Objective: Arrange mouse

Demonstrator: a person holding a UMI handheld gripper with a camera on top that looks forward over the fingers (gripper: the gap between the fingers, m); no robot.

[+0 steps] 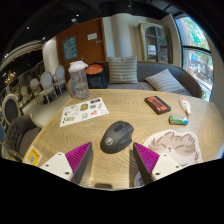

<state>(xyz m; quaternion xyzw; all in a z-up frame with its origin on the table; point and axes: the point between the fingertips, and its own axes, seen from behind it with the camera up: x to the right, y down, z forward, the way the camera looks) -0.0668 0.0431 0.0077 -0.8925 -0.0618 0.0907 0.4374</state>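
The tongs (113,160) stand wide apart and hold nothing; their two magenta pads (78,156) frame bare wood of the round table (130,105). Just ahead of them, roughly centred on the gap but beyond the fingertips, lies one dark grey computer mouse (118,134), resting on the table by itself with clear space at both sides.

By my reading, this is the approach step: the mouse is lined up but not yet reached. The next move would call for easing forward and down until the mouse sits between the pads, then closing squarely on its flanks, since its rounded shell could slip from an off-centre grip.

To the right of the mouse lies one white printed paper (178,147). Further on there is one flat sheet with coloured pictures (85,111) to the left, one small greenish object (179,120) to the right, and one dark flat case with red markings (157,103). At the far left edge stands one clear pitcher (78,82). Beyond the table sits a sofa (150,73) with a striped cushion (123,69).
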